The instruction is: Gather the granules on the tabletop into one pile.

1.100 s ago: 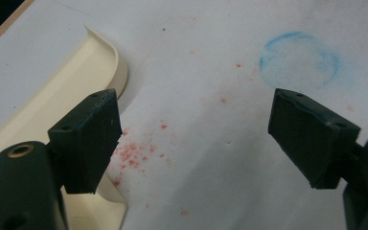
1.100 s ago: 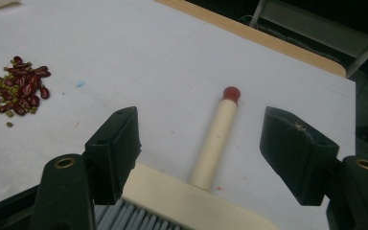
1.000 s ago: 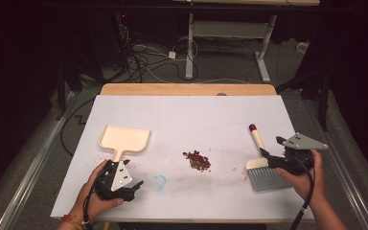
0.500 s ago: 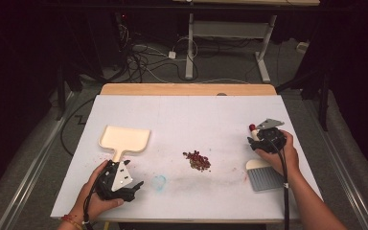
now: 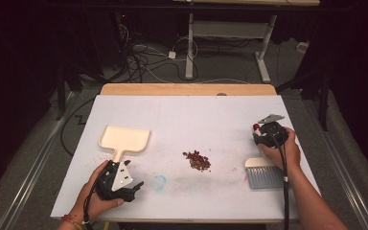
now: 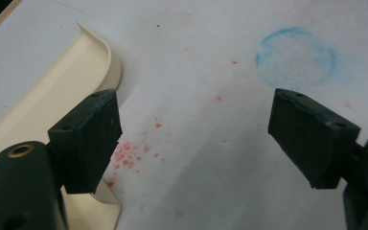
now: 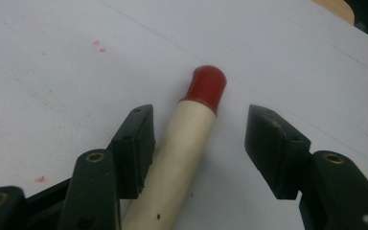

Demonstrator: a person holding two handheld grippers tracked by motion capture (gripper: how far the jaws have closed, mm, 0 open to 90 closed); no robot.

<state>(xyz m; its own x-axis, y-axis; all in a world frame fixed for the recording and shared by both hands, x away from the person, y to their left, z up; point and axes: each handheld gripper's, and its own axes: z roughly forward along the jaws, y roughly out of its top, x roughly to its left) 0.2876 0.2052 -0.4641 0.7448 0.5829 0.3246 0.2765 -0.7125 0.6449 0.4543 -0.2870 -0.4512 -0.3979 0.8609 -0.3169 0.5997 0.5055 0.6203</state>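
The step in hand was judged to be the grasp of the brush (image 5: 264, 173), which lay on the white table (image 5: 187, 115) at the right, bristles toward the person, its cream handle (image 7: 172, 158) tipped with a red cap (image 7: 207, 86) pointing away. The right gripper (image 7: 199, 139) was placed over that handle, which was seen between the jaws, one pad at its side and the other well apart, so nothing was yet clamped. The jaws had just been closing around the handle. A good grasp was thought to call for the handle being centred between the pads and taken below the red cap, so that the brush would not swivel when swept toward the reddish crumbs (image 5: 197, 160) in the middle.

The left gripper (image 6: 196, 139) was held released over bare table beside the dustpan (image 5: 124, 139), near a blue ring mark (image 6: 294, 55).

Compared with a second earlier, the right hand was found moved from beside the bristles up to the handle's far end; the left hand, dustpan and crumbs were unchanged
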